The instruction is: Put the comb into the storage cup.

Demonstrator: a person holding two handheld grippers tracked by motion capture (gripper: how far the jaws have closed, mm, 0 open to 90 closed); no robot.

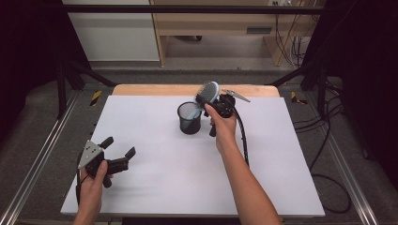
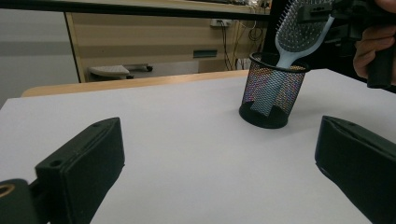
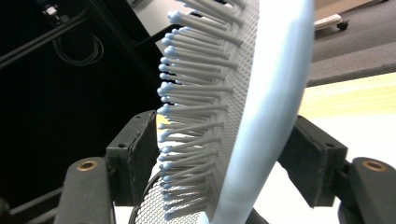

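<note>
A light blue hairbrush (image 1: 211, 89) stands tilted with its handle down inside a black mesh cup (image 1: 189, 118) at the table's far middle. My right gripper (image 1: 209, 97) is shut on the brush head. In the right gripper view one jaw presses the bristles and the other the brush's (image 3: 266, 93) smooth back. The left gripper view shows the brush (image 2: 299, 32) leaning up and right out of the cup (image 2: 268, 91). My left gripper (image 1: 120, 146) rests open near the front left of the table, holding nothing, its jaws wide apart (image 2: 219, 154).
A white sheet (image 1: 155, 168) covers the table, with a wooden edge (image 1: 155, 89) at the back. Black frame rails (image 1: 42, 154) run along both sides. Cables (image 1: 328, 154) lie on the floor to the right. A wooden cabinet (image 1: 211, 23) stands behind.
</note>
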